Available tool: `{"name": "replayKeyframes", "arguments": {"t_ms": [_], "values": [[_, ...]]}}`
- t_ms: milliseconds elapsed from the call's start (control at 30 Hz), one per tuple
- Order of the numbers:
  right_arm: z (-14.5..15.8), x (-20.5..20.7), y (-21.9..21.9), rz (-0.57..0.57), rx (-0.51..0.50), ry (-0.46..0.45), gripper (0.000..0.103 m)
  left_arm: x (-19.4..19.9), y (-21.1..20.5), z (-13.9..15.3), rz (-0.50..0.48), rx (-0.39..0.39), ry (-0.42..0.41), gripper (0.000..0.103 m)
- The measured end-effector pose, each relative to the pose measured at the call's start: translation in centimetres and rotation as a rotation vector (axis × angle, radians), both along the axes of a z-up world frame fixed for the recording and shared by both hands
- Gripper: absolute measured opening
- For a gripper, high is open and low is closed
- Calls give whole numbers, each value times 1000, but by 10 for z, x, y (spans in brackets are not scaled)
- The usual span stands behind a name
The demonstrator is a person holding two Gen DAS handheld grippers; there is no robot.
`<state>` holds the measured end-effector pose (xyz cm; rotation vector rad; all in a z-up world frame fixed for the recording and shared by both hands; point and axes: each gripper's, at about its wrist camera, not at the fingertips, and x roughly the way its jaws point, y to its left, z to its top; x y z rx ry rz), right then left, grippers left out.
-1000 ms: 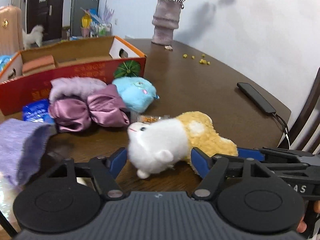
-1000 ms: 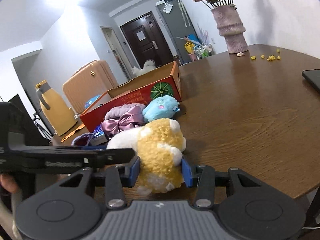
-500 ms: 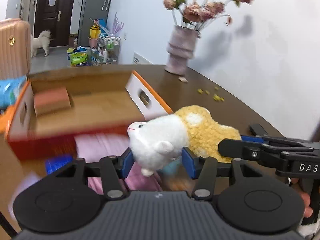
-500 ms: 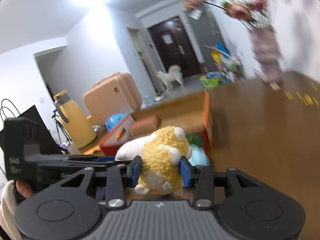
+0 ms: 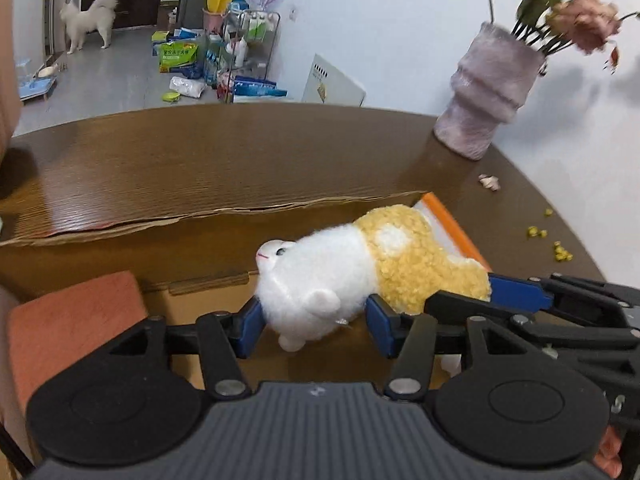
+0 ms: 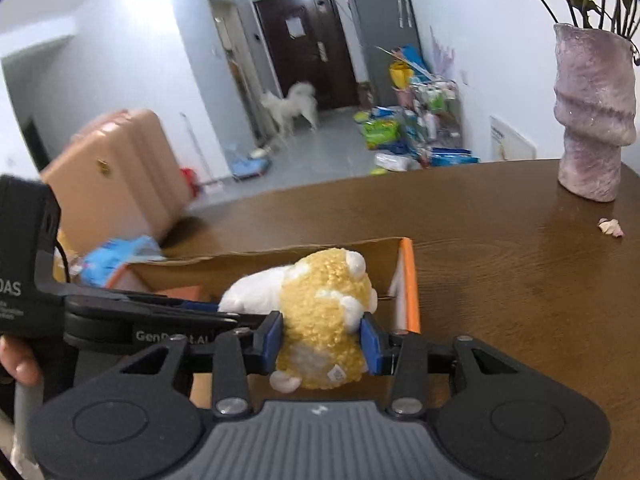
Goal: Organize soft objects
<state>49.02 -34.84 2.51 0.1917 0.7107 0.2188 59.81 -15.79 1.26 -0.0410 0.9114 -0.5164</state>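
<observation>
Both grippers, left [image 5: 314, 326] and right [image 6: 322, 340], clamp plush hamster [image 5: 360, 272] (above cardboard box [image 5: 224, 240]).

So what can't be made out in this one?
- Box floor: hidden by the plush and both grippers, both views.
- Whether the plush touches the floor: unclear.
- Flowers: cut off by the top edge.
- Plush tag print: too small, right view.
- Left gripper, right gripper: wrists out of frame.
</observation>
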Motion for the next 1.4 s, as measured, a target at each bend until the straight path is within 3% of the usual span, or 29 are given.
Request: {"name": "replayKeyframes", "arguments": {"t_ms": [100,200,267,367,633,733,833,1100,1300,1400], "values": [[-10,4,13,-2,-96,-5,44,2,3,-6,14,15,28,56],[-15,3,15,-6,-117,1,45,0,11,-3,43,-4,16,63],[-10,-1,16,-15,-124,4,55,-7,15,6,53,4,-3,63],[11,-12,17,-19,-149,-36,58,-26,25,31,58,6,-33,64],[85,-90,9,8,-216,-135,74,-125,79,133,121,30,-227,84],[103,-131,6,24,-258,-161,75,-171,103,156,143,65,-282,88],[119,-165,1,8,-233,-193,77,-210,120,166,176,97,-308,89],[133,-255,13,35,-189,-284,79,-328,146,153,194,104,-411,95],[98,-335,24,54,-138,-295,83,-417,158,108,149,127,-404,95],[73,-376,30,74,-102,-302,84,-462,165,84,125,119,-451,98]]}}
